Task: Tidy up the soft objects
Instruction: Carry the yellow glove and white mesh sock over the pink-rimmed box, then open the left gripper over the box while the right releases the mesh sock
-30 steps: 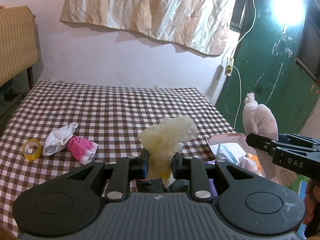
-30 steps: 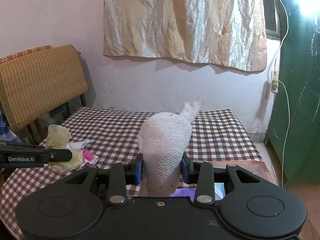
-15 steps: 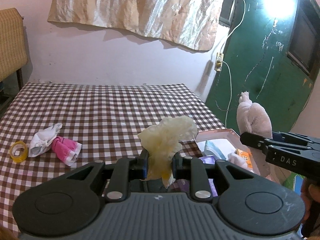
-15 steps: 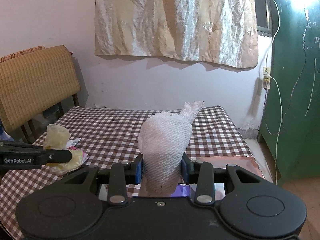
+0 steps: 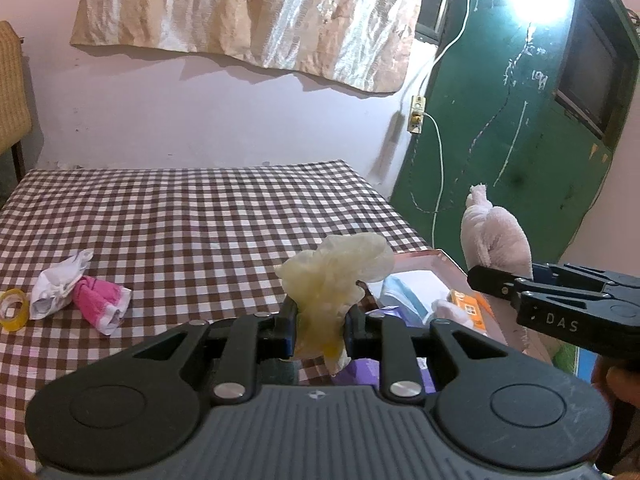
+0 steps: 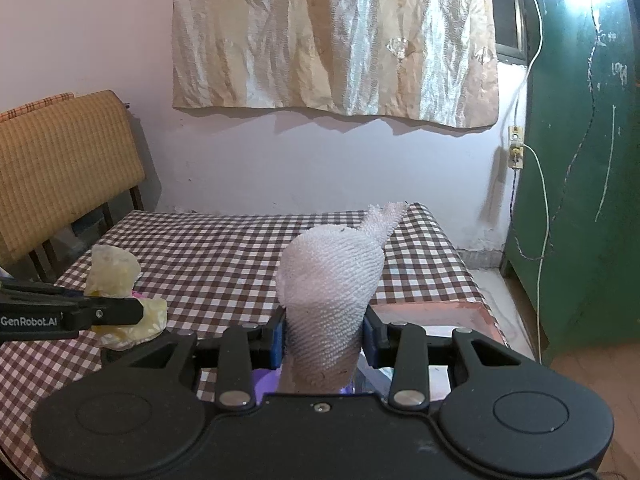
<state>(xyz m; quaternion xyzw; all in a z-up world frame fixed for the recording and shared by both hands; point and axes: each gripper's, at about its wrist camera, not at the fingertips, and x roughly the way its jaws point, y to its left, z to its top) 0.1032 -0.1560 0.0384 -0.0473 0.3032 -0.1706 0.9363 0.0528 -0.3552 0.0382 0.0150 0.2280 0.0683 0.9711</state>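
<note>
Left gripper: jaws closed on a crumpled pale yellow cloth, which stands up between the pads.
Right gripper: jaws clamped on a rolled white towel, upright, its tip leaning right.
Box: pink-rimmed, at the near right corner of the table, below both grippers; it holds a light blue item, an orange packet and something purple.
Left view only: roll of yellow tape, crumpled white cloth and pink cloth lying close together on the checkered tablecloth, well apart from the box.
Right view only: woven chair back beside the table's far left edge.
Both views: each shows the other gripper from the side with its load.
</note>
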